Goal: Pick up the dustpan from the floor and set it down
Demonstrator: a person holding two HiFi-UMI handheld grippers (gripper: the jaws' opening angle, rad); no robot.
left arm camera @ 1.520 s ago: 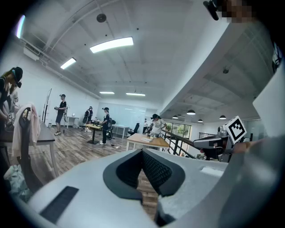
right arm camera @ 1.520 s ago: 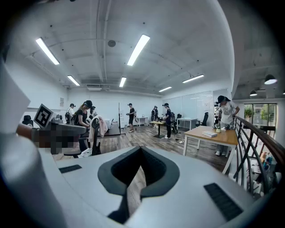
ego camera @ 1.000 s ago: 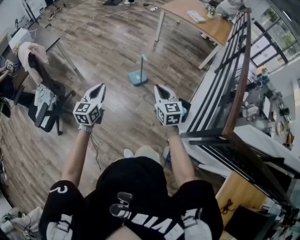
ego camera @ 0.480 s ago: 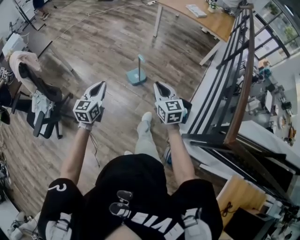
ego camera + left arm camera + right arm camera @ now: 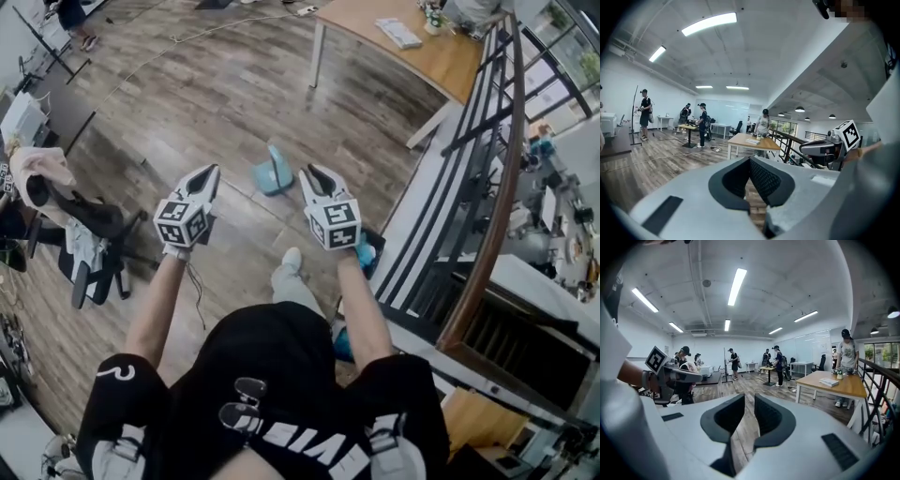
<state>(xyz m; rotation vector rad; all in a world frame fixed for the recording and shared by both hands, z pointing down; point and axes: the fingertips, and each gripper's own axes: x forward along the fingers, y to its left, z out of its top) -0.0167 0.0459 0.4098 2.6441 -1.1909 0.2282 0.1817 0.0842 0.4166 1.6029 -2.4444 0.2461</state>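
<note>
A large open room with a wood-plank floor (image 5: 187,103) spreads below the head camera, with long ceiling lights showing in both gripper views. A black metal railing (image 5: 497,159) runs along the right side, from near to far. At the far right stands a wooden desk (image 5: 427,61) on white legs, with a pale flat book or pad (image 5: 398,33) on top. To the left, a dark chair (image 5: 89,248) is draped with clothing. Several people (image 5: 778,364) stand at other desks at the far end of the room, and one person (image 5: 846,350) stands behind the wooden desk.

The teal dustpan (image 5: 273,175) sits on the floor with its handle standing up. In the head view it lies between the tips of the two grippers and a little farther off, untouched by either. The person's pale shoe (image 5: 292,259) is on the floor nearer in, just left of the right forearm.

Both arms are stretched forward side by side, each gripper carrying its marker cube (image 5: 183,223) above the wrist. The left claw (image 5: 208,176) has its jaws together at the tips, with nothing caught between them. The right claw (image 5: 310,175) has just been opening. Its jaws stand slightly apart, with a narrow slot between the dark pads (image 5: 766,413) through which only bare floorboards show, so it holds nothing.
</note>
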